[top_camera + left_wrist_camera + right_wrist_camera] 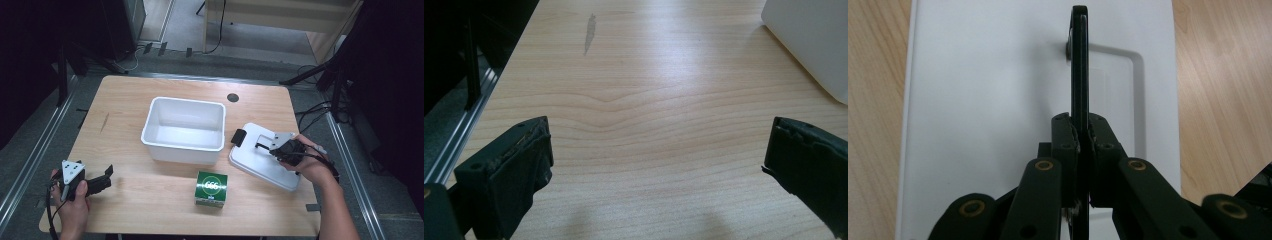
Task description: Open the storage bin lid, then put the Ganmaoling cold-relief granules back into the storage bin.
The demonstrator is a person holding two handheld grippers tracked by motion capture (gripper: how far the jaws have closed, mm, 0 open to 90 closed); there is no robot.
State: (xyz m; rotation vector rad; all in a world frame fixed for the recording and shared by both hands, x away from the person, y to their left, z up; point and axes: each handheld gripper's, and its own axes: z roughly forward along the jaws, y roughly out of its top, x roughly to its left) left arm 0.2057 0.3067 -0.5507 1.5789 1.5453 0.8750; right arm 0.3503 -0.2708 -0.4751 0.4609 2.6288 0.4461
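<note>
Your left claw (102, 176) at 8 o'clock gapes wide, empty | right claw (1082, 145) pinches the lid handle (1079, 60) at 4 o'clock | likely next: carry lid (260, 160) onto white tub (184, 129), bench (150, 200) middle.

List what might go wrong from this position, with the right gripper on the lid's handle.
1. The right gripper is shut on the thin black handle of the flat white plastic lid; that narrow hold could let the lid swing or slip if it is lifted.
2. The lid overhangs the light wooden table edge slightly; a nudge might tip it off.
3. The green square box sits close by and could get knocked.
</note>
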